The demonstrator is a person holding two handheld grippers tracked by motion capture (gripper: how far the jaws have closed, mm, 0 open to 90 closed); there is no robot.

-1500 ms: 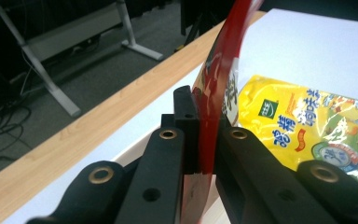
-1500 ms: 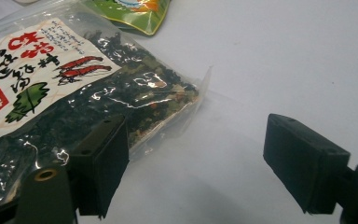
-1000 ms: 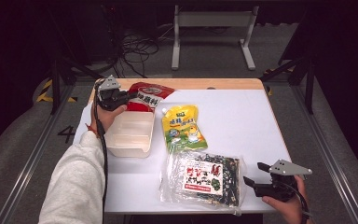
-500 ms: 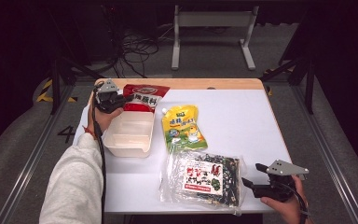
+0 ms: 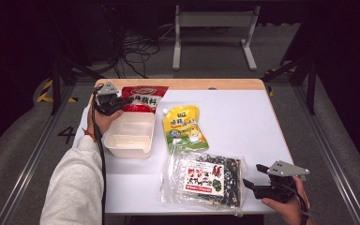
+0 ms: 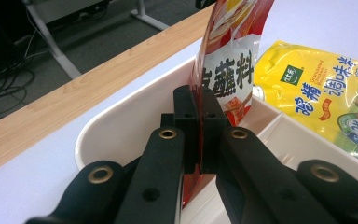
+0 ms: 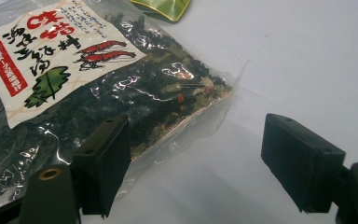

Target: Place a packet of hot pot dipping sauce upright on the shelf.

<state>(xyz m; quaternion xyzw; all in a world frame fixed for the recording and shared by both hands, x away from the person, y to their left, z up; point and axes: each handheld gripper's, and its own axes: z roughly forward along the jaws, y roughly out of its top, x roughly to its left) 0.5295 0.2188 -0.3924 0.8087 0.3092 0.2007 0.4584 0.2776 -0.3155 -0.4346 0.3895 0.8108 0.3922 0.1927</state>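
Left gripper view: left gripper point(image 6: 199, 116) clamps red sauce packet point(image 6: 228, 60) over white container point(image 6: 121, 121), likely to drop it in; right gripper point(image 7: 196, 163) waits wide by seaweed bag point(image 7: 98, 79).

Red sauce packet point(image 6: 223, 70) upright on edge; above white container point(image 5: 126, 136).

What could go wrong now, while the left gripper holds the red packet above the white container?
1. The left gripper pinches only the edge of the red packet; the packet might slip or tear there.
2. The packet hangs by the rim of the white container, so it may catch on it and shift the container.
3. The right gripper stands open beside the seaweed bag and could nudge it.
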